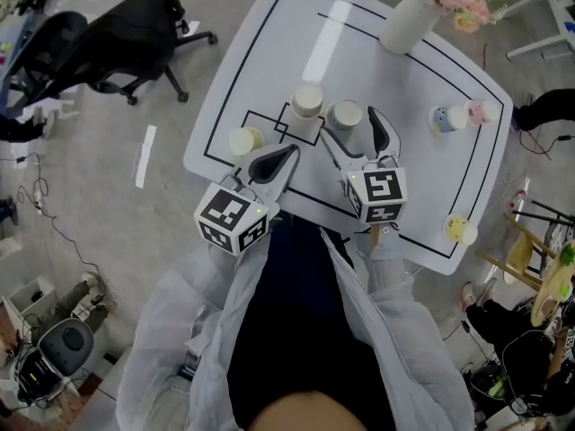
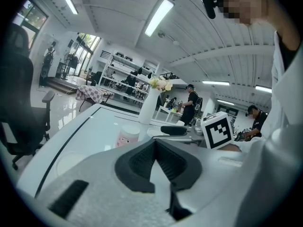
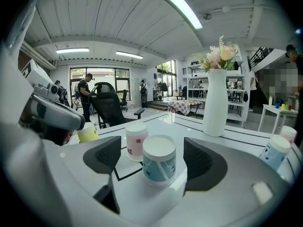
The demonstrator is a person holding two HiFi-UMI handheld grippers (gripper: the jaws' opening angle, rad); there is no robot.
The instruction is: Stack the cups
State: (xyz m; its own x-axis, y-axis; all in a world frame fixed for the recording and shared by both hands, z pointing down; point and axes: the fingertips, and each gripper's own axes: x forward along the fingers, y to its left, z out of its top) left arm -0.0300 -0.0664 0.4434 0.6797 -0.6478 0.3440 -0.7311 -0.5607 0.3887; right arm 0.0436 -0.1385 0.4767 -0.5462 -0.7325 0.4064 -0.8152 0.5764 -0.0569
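A blue-patterned cup [image 3: 159, 161] [image 1: 344, 115] stands on the white table [image 1: 269, 52] between the jaws of my right gripper [image 3: 156, 156] [image 1: 358, 138]. The jaws are open, with a gap on each side of the cup. Just behind it stands a pink-dotted cup [image 3: 136, 140] [image 1: 306, 104] [image 2: 127, 135], and a yellow cup [image 1: 244, 140] [image 3: 87, 132] sits further left. My left gripper [image 2: 158, 163] [image 1: 271, 163] is shut and empty, low over the table's near edge beside the yellow cup.
A tall white vase [image 1: 409, 21] [image 3: 215, 103] with flowers stands at the far side. A second blue cup [image 1: 442, 119] [image 3: 274, 151] and a pink one [image 1: 481, 111] sit at the right, another yellow cup [image 1: 459, 229] near the right corner. An office chair [image 1: 117, 34] stands on the floor to the left.
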